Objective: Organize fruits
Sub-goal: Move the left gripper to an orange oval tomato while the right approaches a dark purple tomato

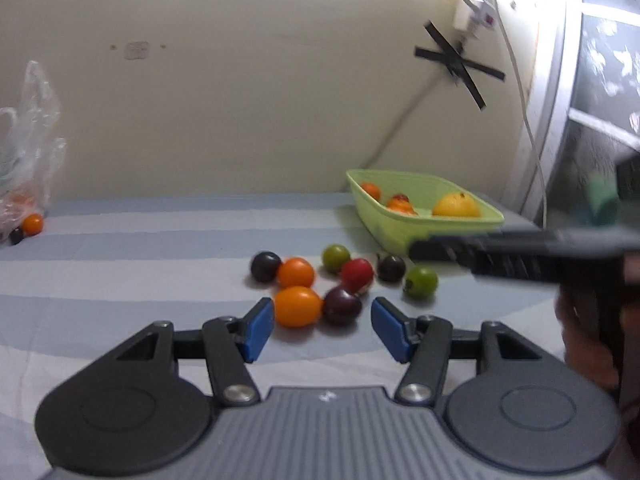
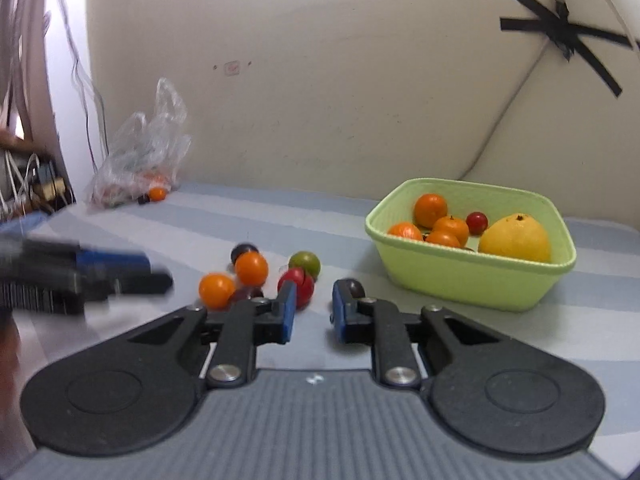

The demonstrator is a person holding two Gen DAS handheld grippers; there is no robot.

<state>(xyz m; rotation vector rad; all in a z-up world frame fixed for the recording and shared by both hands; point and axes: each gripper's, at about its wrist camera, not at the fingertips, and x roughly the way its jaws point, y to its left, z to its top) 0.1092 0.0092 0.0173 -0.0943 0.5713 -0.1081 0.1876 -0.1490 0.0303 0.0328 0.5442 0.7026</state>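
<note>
1. Pale wall with a black tape cross (image 2: 564, 36) backs a blue-grey striped sheet (image 1: 160, 272) on which the fruit lies.
2. Left tool (image 1: 323, 330): blue pads spread apart, nothing between them, pointing at the loose cluster.
3. Just ahead of it lie an orange tomato (image 1: 298, 306) and a dark purple fruit (image 1: 341, 305), touching each other.
4. Right tool (image 2: 314, 308): pads drawn close together, gripping nothing; a red fruit (image 2: 302, 284) shows behind its left pad and a dark fruit (image 2: 354, 286) behind its right.
5. Beyond the cluster, to the right, stands the green basket (image 2: 460, 280), holding small orange fruits, one red one and a large yellow fruit (image 2: 514, 238).
6. Far left, against the wall, a clear plastic bag (image 2: 144, 152) slumps with two small fruits beside it.
</note>
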